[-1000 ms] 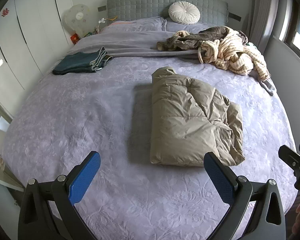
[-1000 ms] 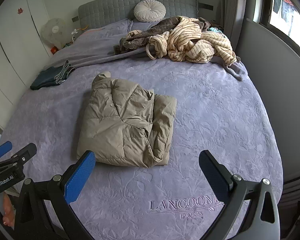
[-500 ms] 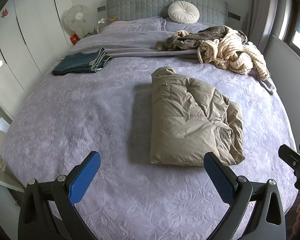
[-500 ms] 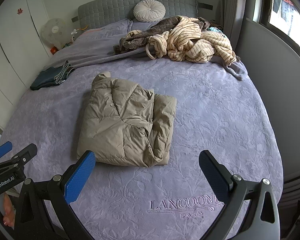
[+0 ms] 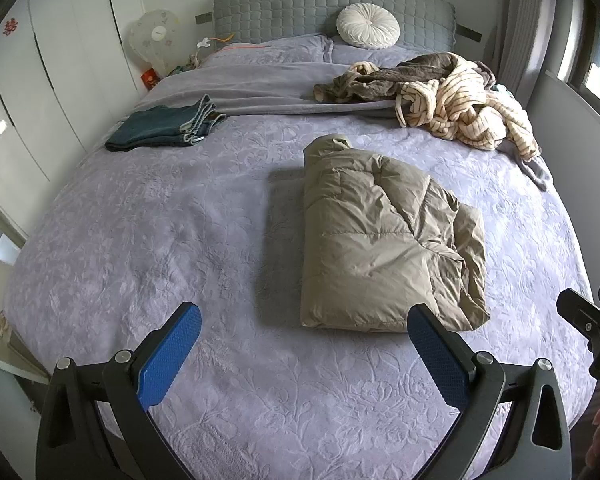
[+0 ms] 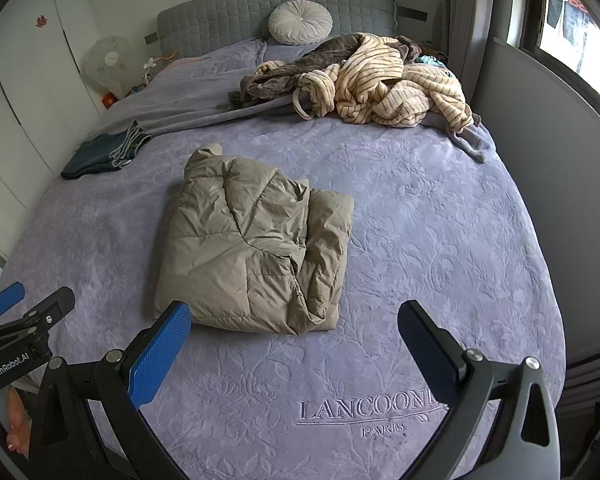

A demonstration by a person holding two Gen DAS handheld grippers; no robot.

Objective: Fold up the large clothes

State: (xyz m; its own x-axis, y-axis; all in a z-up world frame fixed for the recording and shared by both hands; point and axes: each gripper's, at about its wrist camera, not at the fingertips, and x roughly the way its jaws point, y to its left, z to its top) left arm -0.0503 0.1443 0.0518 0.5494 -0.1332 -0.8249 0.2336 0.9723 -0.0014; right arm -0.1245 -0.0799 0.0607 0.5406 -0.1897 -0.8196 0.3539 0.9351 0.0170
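Observation:
A beige puffer jacket (image 5: 380,236) lies folded into a thick rectangle in the middle of the lavender bed (image 5: 160,240); it also shows in the right wrist view (image 6: 252,248). My left gripper (image 5: 304,332) is open and empty, held above the bed's near edge, its right finger just in front of the jacket's near edge. My right gripper (image 6: 294,330) is open and empty, held near the jacket's front right corner. Neither gripper touches the jacket.
Folded jeans (image 5: 164,128) lie at the far left of the bed. A heap of unfolded clothes, brown and cream-striped (image 5: 452,100), lies at the far right. A round white cushion (image 5: 368,31) leans on the grey headboard. White wardrobes stand left, a grey wall panel (image 6: 548,184) right.

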